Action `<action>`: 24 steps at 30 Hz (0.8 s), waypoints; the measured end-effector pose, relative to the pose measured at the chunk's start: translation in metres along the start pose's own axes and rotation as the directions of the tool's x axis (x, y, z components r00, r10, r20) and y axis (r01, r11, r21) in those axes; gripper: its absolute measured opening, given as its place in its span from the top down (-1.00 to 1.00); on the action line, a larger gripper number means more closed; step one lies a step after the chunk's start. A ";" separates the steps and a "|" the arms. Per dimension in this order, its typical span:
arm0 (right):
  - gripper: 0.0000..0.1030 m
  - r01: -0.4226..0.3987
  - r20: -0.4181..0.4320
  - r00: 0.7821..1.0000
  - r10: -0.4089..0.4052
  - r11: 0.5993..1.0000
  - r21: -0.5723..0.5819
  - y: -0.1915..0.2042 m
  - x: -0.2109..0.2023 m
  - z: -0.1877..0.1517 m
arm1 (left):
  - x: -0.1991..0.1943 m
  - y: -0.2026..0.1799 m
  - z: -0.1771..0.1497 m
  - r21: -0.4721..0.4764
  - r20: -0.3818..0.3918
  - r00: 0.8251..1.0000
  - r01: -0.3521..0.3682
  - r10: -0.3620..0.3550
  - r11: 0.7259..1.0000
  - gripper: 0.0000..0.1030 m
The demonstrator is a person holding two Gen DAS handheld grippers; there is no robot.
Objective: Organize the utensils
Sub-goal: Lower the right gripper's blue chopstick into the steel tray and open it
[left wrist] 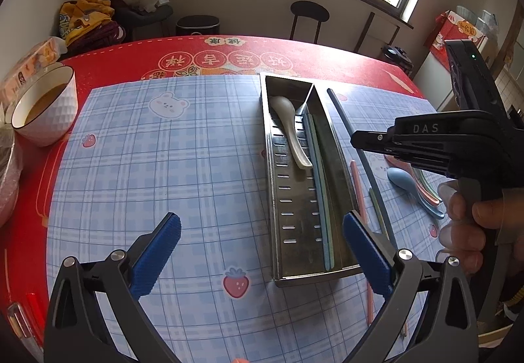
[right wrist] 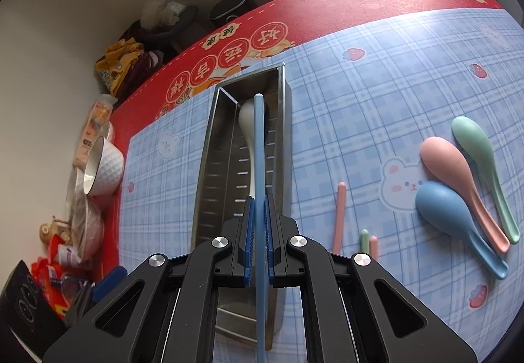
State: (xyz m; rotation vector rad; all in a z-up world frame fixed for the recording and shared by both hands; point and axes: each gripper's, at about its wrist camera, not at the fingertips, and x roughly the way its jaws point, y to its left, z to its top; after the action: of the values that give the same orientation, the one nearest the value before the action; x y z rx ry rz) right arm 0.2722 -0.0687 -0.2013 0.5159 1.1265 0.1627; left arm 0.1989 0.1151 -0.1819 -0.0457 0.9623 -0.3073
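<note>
My right claw point(right wrist: 258, 232) is clamped on a blue chopstick point(right wrist: 258, 147), held over the steel utensil tray point(right wrist: 209, 166) ahead; a white spoon point(right wrist: 246, 124) lies inside. My left claw point(left wrist: 262, 251) gapes empty.

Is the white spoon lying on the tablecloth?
No, the white spoon lies inside the metal utensil tray, in its slotted compartment.

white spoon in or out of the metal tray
In. The white spoon lies flat inside the metal tray, in its slotted compartment, bowl toward the far end, beside the divider.
</note>
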 end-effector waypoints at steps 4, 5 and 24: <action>0.88 0.025 -0.020 1.000 -0.024 1.000 0.011 0.006 0.017 0.006 | 0.002 0.008 -0.002 -0.015 -0.004 1.000 0.011 -0.011 1.000 -0.88; 0.88 0.038 -0.021 0.999 -0.038 0.999 0.021 0.006 0.021 0.007 | 0.002 0.010 -0.002 -0.017 -0.004 1.000 0.010 -0.010 1.000 -0.88; 0.88 0.077 -0.049 0.996 -0.073 0.994 0.079 0.000 0.050 0.010 | -0.009 0.022 -0.004 -0.044 0.044 0.999 0.004 -0.003 0.999 -0.88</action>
State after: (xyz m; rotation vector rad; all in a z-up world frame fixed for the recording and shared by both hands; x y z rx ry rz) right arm 0.3029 -0.0530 -0.2386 0.5434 1.1994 0.0641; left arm 0.1959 0.1388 -0.1815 -0.0941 0.9255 -0.2872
